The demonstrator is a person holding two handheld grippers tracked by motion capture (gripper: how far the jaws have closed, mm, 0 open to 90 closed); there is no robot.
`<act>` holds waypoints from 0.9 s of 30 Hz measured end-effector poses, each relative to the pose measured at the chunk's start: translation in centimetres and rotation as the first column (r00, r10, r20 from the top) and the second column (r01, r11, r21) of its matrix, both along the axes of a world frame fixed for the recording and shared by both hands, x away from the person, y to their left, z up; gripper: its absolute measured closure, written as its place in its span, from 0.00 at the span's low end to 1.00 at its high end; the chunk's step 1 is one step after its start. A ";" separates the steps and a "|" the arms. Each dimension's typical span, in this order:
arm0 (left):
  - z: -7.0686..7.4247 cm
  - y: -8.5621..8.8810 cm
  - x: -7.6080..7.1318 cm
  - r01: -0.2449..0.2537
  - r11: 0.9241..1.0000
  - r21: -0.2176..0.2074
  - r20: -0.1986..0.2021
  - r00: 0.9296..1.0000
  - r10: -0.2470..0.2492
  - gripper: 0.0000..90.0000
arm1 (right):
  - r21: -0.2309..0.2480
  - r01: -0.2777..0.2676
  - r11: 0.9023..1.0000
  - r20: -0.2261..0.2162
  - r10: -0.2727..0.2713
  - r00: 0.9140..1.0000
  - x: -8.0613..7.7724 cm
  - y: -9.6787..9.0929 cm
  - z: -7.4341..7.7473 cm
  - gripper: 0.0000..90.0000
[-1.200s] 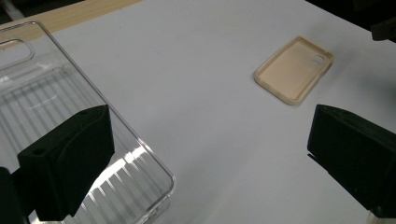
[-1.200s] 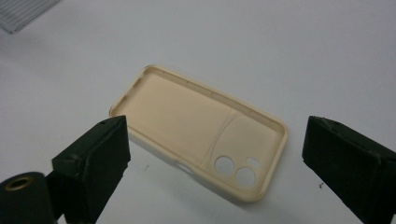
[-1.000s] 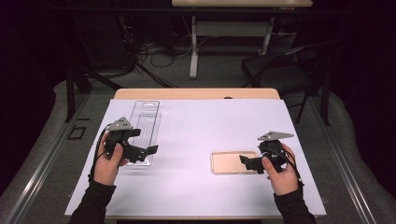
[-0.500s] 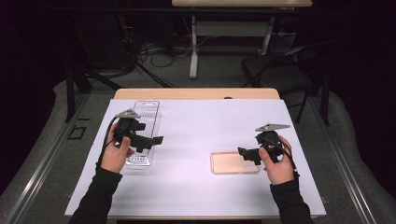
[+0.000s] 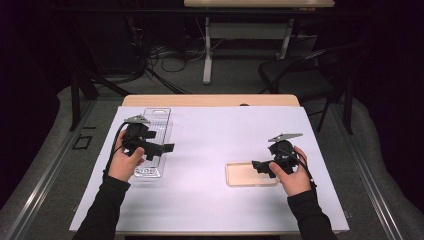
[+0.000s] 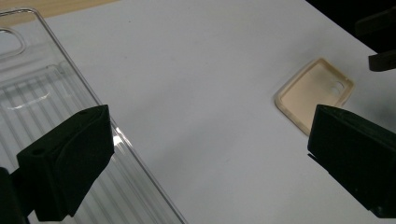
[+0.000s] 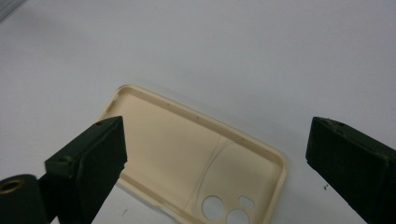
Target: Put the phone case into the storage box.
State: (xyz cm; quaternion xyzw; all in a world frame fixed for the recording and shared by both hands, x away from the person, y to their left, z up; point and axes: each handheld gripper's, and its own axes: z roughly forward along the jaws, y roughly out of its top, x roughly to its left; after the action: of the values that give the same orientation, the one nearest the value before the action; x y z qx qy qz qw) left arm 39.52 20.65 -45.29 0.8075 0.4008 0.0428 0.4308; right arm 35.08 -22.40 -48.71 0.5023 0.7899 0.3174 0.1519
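Now, the change: both hands have moved forward since the earlier pictures, each bringing its tongs closer to its own item.
Left gripper [image 5: 162, 148]: since 1 second ago it has crept up along the clear plastic package [image 5: 152, 145] and now hangs over its middle; its jaws stand wide, with nothing between them.
Right gripper [image 5: 259, 166]: it has edged nearer the cream phone case [image 5: 247, 175] and its jaws now sit over the case's near end, spread wide and holding nothing.
Meaning: this looks like the approach stage, with 2 pickups being lined up and neither grasp begun; likely the case is meant for the package, though that is a judgement.
Clear plastic package [image 6: 51, 93]: a ribbed transparent tray with a hang slot at its far end, lying flat under the left tongs; 1 jaw is over its ribs, the other over bare white table cover [image 6: 201, 93] beside its edge.
Package contents: nothing can be seen inside it.
Cream phone case [image 7: 187, 154]: lying open side up between and just ahead of the right tongs' jaws, camera holes at 1 end, well apart from the left tongs.
Case contents: empty shell, no phone in it.
Next move: each pair must drop and close on an edge; the thin package wall may slip or flex.
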 end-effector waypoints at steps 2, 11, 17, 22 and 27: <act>0.0 0.0 -0.1 0.003 1.000 0.001 0.004 1.000 -0.003 0.01 | -0.007 -0.007 1.000 -0.011 0.007 1.000 0.1 0.1 -0.1 0.04; 0.5 -0.3 -0.7 0.020 1.000 0.007 0.033 0.999 -0.021 0.01 | 0.000 -0.002 1.000 -0.081 0.002 0.997 0.6 0.0 0.0 0.05; 0.7 -0.3 -1.1 0.018 1.000 0.010 0.046 0.999 -0.019 0.01 | -0.008 0.003 1.000 -0.106 -0.004 0.994 1.1 -0.2 -0.1 0.08; 0.7 -0.4 -1.1 0.012 0.999 0.032 0.048 0.999 -0.014 0.01 | -0.023 -0.004 1.000 -0.156 0.000 0.988 1.5 -0.3 0.0 0.16; 0.6 -0.3 -1.1 0.009 0.999 0.035 0.044 0.999 -0.010 0.01 | -0.062 -0.007 0.998 -0.204 -0.006 0.979 1.8 -0.3 0.3 0.22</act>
State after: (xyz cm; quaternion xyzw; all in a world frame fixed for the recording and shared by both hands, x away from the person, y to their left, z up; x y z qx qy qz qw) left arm 38.45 20.35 -44.72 0.8156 0.3865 0.0654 0.4256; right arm 36.88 -22.65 -48.44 0.5269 0.8109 0.2397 0.0856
